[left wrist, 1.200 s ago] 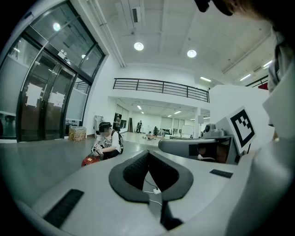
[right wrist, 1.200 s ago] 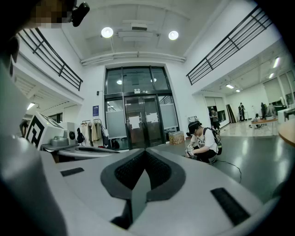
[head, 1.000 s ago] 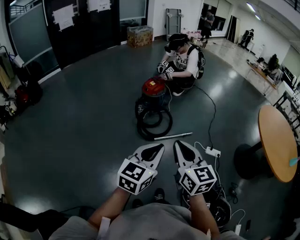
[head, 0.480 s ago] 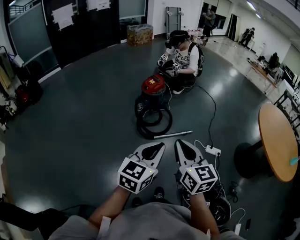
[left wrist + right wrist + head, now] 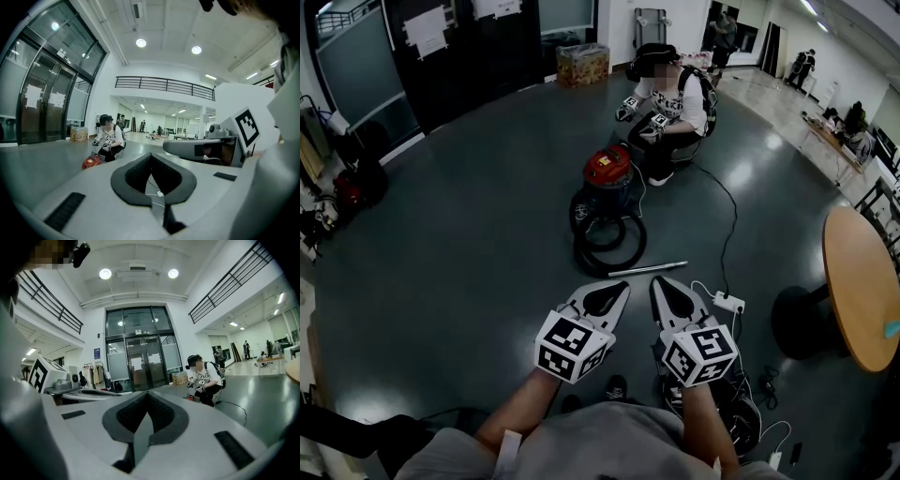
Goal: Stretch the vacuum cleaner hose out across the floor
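The red vacuum cleaner (image 5: 607,169) stands mid-floor with its black hose (image 5: 609,236) coiled in loops in front of it. A silver wand (image 5: 647,269) lies at the hose's near end. My left gripper (image 5: 621,287) and right gripper (image 5: 660,282) are held side by side, well short of the hose, both shut and empty. In the left gripper view the shut jaws of the left gripper (image 5: 151,154) point towards the vacuum cleaner (image 5: 91,162). The right gripper (image 5: 149,393) looks towards glass doors, its jaws shut on nothing.
Another person (image 5: 673,101) crouches behind the vacuum with two grippers. A white power strip (image 5: 727,303) and its cable lie right of my right gripper. A round wooden table (image 5: 861,281) stands at the right. A cardboard box (image 5: 584,64) sits by the far wall.
The other person has drawn back from the vacuum and lifted the grippers away from it. My two grippers have drifted forward a little, still shut.
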Demonstrator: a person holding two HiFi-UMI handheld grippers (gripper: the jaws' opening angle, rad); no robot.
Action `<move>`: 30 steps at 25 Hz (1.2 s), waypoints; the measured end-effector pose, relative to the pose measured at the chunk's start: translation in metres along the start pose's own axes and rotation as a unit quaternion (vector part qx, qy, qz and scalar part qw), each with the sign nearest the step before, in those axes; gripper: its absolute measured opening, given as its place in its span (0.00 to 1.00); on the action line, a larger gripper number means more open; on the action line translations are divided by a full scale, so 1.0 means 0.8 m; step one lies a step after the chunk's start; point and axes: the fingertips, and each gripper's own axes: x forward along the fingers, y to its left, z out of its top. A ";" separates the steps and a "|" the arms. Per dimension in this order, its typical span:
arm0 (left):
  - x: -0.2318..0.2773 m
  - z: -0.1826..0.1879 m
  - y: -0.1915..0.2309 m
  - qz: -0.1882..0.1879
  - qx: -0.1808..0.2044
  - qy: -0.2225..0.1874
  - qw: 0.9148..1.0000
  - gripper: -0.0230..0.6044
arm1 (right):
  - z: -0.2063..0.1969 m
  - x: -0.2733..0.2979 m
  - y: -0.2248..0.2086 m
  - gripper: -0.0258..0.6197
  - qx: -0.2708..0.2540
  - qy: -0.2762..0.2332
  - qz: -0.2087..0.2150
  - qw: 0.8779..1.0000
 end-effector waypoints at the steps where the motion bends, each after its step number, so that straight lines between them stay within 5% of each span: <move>1: 0.008 0.001 0.000 0.001 0.001 0.002 1.000 0.05 | 0.001 0.002 -0.007 0.05 -0.001 0.001 0.002 1.000; 18: 0.135 0.004 0.023 0.030 0.021 0.043 0.998 0.05 | 0.007 0.049 -0.151 0.05 0.021 0.019 0.024 0.999; 30: 0.225 -0.008 0.148 0.016 -0.005 0.055 0.998 0.05 | -0.010 0.174 -0.214 0.05 0.017 0.063 0.005 0.998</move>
